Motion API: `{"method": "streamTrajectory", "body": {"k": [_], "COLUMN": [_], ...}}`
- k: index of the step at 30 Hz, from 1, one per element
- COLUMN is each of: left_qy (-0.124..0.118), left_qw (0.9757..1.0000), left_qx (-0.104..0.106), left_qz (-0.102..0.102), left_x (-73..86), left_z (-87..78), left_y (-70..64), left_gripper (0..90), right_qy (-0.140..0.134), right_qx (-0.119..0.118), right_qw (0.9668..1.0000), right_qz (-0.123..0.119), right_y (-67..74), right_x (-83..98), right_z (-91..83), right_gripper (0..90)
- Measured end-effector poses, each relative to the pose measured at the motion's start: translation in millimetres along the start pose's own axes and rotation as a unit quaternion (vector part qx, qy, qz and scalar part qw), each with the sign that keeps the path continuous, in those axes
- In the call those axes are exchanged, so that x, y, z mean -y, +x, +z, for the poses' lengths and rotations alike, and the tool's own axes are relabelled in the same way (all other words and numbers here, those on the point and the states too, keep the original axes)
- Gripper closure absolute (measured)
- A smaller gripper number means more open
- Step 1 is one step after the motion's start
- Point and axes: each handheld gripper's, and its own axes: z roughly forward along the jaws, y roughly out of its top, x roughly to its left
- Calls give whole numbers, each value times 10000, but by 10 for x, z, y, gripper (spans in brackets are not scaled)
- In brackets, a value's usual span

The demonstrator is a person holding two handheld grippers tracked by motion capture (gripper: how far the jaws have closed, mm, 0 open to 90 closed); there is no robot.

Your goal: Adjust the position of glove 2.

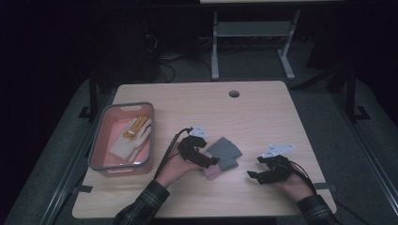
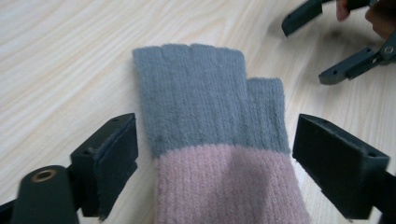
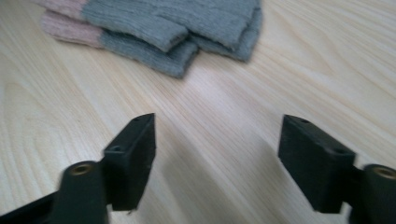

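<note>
A: "The high view looked forward and down over the whole table point(image 1: 263, 108). Each gripper view sat low and close."

B: "Both gripper views shared the grey-and-pink gloves point(image 2: 210, 135) point(image 3: 187, 23); the high view held them too point(image 1: 224, 154)."

Two grey-pink gloves point(image 1: 224, 153), one basket point(image 1: 123, 165)

No text, label, brand, number or sign can be read anywhere in these three views.
</note>
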Motion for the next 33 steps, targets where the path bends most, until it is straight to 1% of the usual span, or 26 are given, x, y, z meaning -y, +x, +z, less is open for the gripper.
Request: {"method": "streamTrajectory", "body": {"k": [1, 3, 6, 8, 9, 12, 13, 14, 15, 18, 19, 20, 21, 22, 24, 28, 29, 30, 31, 32, 33], "left_qy": [77, 107, 297, 318, 280, 311, 284, 313, 304, 302, 364, 390, 381, 331, 360, 381, 418, 418, 430, 445, 451], "left_qw": [9999, 9999, 9994, 9994, 9995, 9994, 9996, 9995, 9995, 9995, 9992, 9988, 9988, 9990, 9990, 9988, 9985, 9985, 9983, 9981, 9980], "left_qx": [-27, -34, -55, -55, -79, -71, -45, -7, 43, 91, 157, 243, 270, 263, 248, 281, 315, 315, 360, 389, 415], "left_qz": [92, 87, 143, 144, 99, 107, 65, 59, -38, -73, -61, -138, -140, -162, -134, -135, -142, -142, -165, -172, -182], "left_x": [11, 21, 74, 82, 93, 112, 125, 135, 147, 157, 162, 170, 177, 180, 177, 174, 169, 169, 167, 166, 164], "left_z": [35, 61, 156, 168, 181, 196, 207, 212, 224, 235, 238, 255, 263, 271, 269, 259, 249, 249, 243, 239, 235], "left_y": [-13, -22, -29, -28, -31, -28, -27, -13, 1, 7, 16, 21, 24, 12, 7, 4, 3, 3, 7, 9, 9], "left_gripper": [132, 132, 131, 129, 128, 126, 126, 126, 126, 127, 127, 129, 127, 127, 131, 167, 204, 227, 227, 275, 275], "right_qy": [19, 3, 37, 44, 34, 46, 56, 58, 51, 33, 16, 7, -24, -24, -35, -94, -160, -168, -168, -246, -246], "right_qx": [21, 45, 98, 95, 110, 108, 112, 107, 125, 141, 164, 196, 260, 260, 316, 370, 421, 440, 440, 528, 528], "right_qw": [10000, 10000, 9999, 9999, 9999, 9999, 9999, 9999, 9998, 9998, 9998, 9997, 9994, 9994, 9993, 9991, 9988, 9988, 9988, 9982, 9982], "right_qz": [-8, -48, -58, -57, -78, -101, -86, -87, -111, -121, -133, -144, -206, -206, -218, -209, -204, -155, -155, -141, -141], "right_y": [-4, -7, -12, -12, -5, -5, -4, -4, -8, -5, -2, 2, 7, 7, 10, 2, -11, -9, -9, -27, -27], "right_x": [25, 36, 53, 52, 55, 58, 60, 60, 63, 64, 65, 66, 69, 69, 72, 79, 83, 82, 82, 86, 86], "right_z": [-8, -7, -11, -10, 0, 5, 8, 10, 16, 22, 28, 34, 53, 53, 68, 80, 93, 93, 93, 106, 106], "right_gripper": [235, 221, 202, 199, 191, 182, 182, 175, 158, 139, 139, 137, 134, 134, 121, 105, 96, 95, 95, 88, 88]}}
